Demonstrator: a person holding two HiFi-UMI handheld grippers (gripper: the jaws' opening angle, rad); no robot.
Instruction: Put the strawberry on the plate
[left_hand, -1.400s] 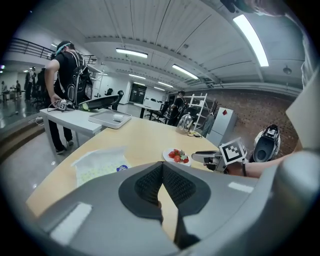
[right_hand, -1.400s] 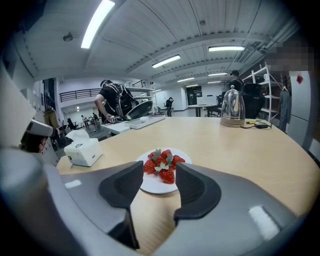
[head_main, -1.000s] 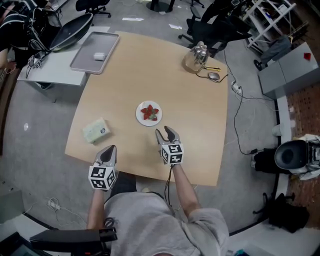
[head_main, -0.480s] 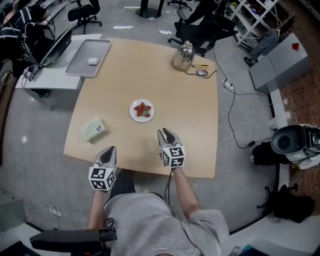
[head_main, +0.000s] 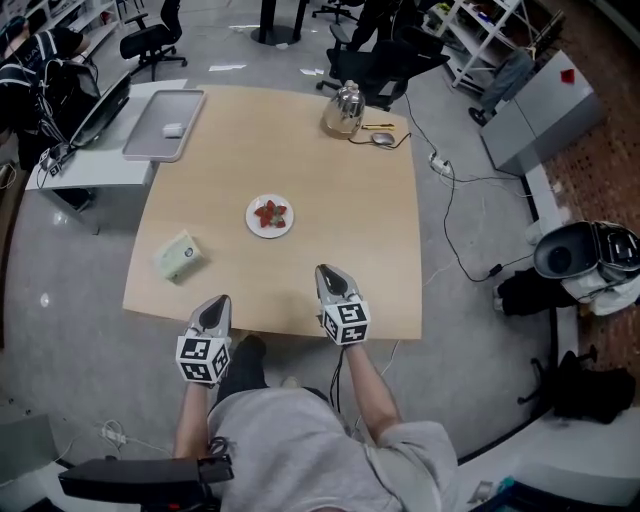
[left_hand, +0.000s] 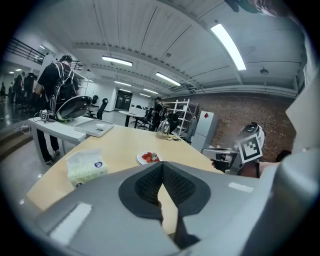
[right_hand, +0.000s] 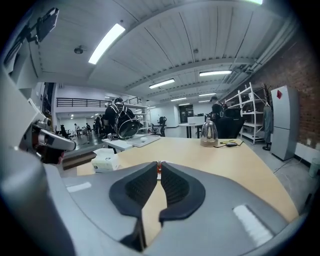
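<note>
A red strawberry (head_main: 269, 212) lies on a small white plate (head_main: 254, 226) in the middle of the wooden table (head_main: 340, 200). The left gripper view also shows the strawberry (left_hand: 150, 157) on the plate (left_hand: 140, 160). My right gripper (head_main: 330, 275) hovers over the table's near edge, short of the plate and to its right. Its jaws (right_hand: 159, 164) are closing and nearly together, with nothing between them. My left gripper (head_main: 215, 312) is at the near edge, to the left, shut and empty (left_hand: 161, 164).
A tissue pack (head_main: 176, 255) lies left of the plate. A glass kettle (head_main: 342, 110) and a mouse (head_main: 382, 139) sit at the far right corner. A grey tray (head_main: 165, 110) is on a side table at the far left. Office chairs and people are beyond.
The right gripper's jaws have come from wide open to nearly together, and it has drawn back from the plate. The left gripper has stayed put.
</note>
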